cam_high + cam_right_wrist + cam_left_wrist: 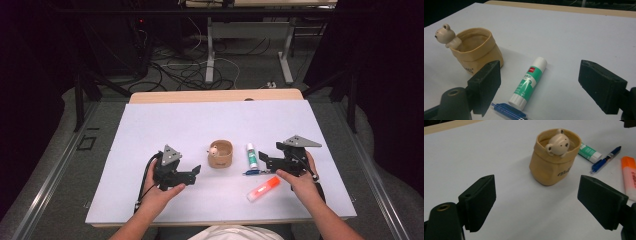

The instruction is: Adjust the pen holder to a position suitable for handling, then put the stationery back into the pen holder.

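Nearest to you, your two hands hold the grippers low over the white table cover, and both are empty. The left gripper has its jaws wide apart and looks straight at the tan pen holder. The right gripper also has its jaws apart, and the glue stick lies between them, a little ahead.

I judge that you are at the approach step: nothing is lifted yet, and the work seems to be to put the small things into the holder. The glue stick lies flat, its white cap end toward you, so the next move calls for you to lower the right jaws on both sides of its body and close across it, not along it.

Take care with the blue pen. It lies just at the near end of the glue stick, perhaps touching it; I cannot tell from this angle. The orange highlighter lies near your right hand, apart from both.

Further out, the holder stands upright just beside the glue stick, with a small bear figure on its rim. Behind it the cover is free up to the wooden table edge, so you have good room to lift and turn.
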The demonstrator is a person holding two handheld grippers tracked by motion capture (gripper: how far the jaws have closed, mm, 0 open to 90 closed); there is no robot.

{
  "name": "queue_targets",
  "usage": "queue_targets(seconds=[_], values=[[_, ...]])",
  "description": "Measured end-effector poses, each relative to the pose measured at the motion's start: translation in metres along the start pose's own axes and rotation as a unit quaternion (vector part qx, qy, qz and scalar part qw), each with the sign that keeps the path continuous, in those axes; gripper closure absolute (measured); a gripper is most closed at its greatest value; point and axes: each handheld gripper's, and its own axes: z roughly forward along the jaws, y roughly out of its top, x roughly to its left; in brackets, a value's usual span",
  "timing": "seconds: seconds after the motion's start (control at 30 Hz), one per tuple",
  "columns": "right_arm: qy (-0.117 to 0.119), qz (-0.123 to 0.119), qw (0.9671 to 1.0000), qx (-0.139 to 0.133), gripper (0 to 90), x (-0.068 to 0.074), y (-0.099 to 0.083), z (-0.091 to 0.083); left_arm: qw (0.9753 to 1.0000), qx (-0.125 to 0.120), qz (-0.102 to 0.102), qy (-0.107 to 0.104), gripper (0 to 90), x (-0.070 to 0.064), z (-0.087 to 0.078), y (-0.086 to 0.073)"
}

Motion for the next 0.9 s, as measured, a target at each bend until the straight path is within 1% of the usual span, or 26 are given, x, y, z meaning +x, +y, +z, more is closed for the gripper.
queue_targets(seconds=[0.07, 0.1, 0.13, 0.17, 0.2, 0.27, 0.3, 0.33, 0.37, 0.4, 0.43, 0.47, 0.5, 0.53, 0.57, 0.6, 0.63, 0.67, 0.7, 0.73, 0.77, 0.9], values=[[0.003, -0.001, 1.0, -0.002, 17.7, 0.001, 0.0, 0.0, 1.0, -0.001, 0.001, -0.006, 15.7, -0.005, 0.002, 0.0], [0.004, -0.003, 1.0, -0.003, 17.7, 0.001, 0.0, -0.001, 0.9999, 0.007, 0.004, -0.014, 16.0, -0.007, 0.002, 0.001], [0.004, -0.003, 1.0, -0.004, 17.8, 0.001, 0.001, -0.001, 0.9999, 0.0, 0.001, -0.013, 16.3, -0.011, 0.004, 0.001], [0.005, -0.004, 1.0, -0.005, 17.8, 0.001, 0.001, -0.001, 0.9998, 0.005, 0.004, -0.021, 16.4, -0.013, 0.004, 0.002], [0.005, -0.002, 1.0, -0.003, 17.7, 0.001, 0.001, -0.002, 0.9997, 0.001, 0.0, -0.023, 16.5, -0.017, 0.006, 0.002], [0.003, -0.002, 1.0, -0.005, 17.7, 0.001, 0.001, -0.002, 0.9994, 0.009, 0.012, -0.031, 16.9, -0.024, 0.007, 0.003], [0.003, 0.0, 1.0, -0.004, 17.8, 0.001, 0.001, -0.002, 0.9993, 0.007, 0.018, -0.031, 17.1, -0.028, 0.008, 0.004], [0.003, 0.0, 1.0, -0.004, 17.8, 0.001, 0.001, -0.002, 0.999, 0.011, 0.027, -0.033, 17.1, -0.031, 0.008, 0.005], [0.002, -0.001, 1.0, -0.004, 17.7, 0.0, 0.001, -0.002, 0.9988, 0.01, 0.03, -0.037, 17.1, -0.034, 0.008, 0.005], [0.0, 0.0, 1.0, -0.005, 17.8, 0.0, 0.001, -0.002, 0.9985, 0.014, 0.032, -0.041, 17.8, -0.037, 0.008, 0.006], [0.004, 0.0, 1.0, -0.005, 17.8, 0.0, 0.001, -0.002, 0.9984, 0.01, 0.034, -0.044, 18.0, -0.039, 0.009, 0.007], [0.004, 0.0, 1.0, -0.005, 17.8, 0.0, 0.001, -0.002, 0.998, 0.016, 0.039, -0.047, 18.0, -0.041, 0.009, 0.008], [-0.001, 0.0, 1.0, -0.008, 17.8, 0.0, 0.001, -0.002, 0.9981, 0.013, 0.039, -0.046, 18.9, -0.044, 0.011, 0.008], [0.001, 0.0, 1.0, -0.006, 17.8, 0.0, 0.001, -0.002, 0.9978, 0.016, 0.044, -0.047, 19.8, -0.046, 0.012, 0.009], [0.001, 0.0, 1.0, -0.006, 17.8, 0.0, 0.001, -0.002, 0.9977, 0.017, 0.043, -0.049, 19.8, -0.048, 0.013, 0.009], [0.003, 0.001, 1.0, -0.004, 17.7, 0.0, 0.001, -0.002, 0.9974, 0.016, 0.047, -0.052, 20.4, -0.05, 0.014, 0.009], [0.0, 0.0, 1.0, -0.004, 17.8, 0.001, 0.001, -0.002, 0.9972, 0.019, 0.048, -0.054, 22.3, -0.052, 0.015, 0.01], [0.0, 0.0, 1.0, -0.004, 17.8, 0.001, 0.001, -0.002, 0.9971, 0.018, 0.049, -0.055, 22.3, -0.055, 0.017, 0.01], [-0.001, -0.001, 1.0, -0.004, 17.7, 0.001, 0.001, -0.002, 0.9966, 0.023, 0.051, -0.059, 23.8, -0.057, 0.018, 0.011], [-0.001, -0.001, 1.0, -0.004, 17.7, 0.001, 0.001, -0.002, 0.9963, 0.022, 0.055, -0.062, 23.8, -0.059, 0.019, 0.011], [0.001, -0.002, 1.0, -0.006, 17.8, 0.001, 0.001, -0.002, 0.996, 0.027, 0.057, -0.063, 24.9, -0.062, 0.02, 0.012], [0.001, -0.001, 1.0, -0.005, 17.8, 0.0, 0.001, -0.001, 0.9946, 0.029, 0.067, -0.074, 26.7, -0.072, 0.028, 0.015]])
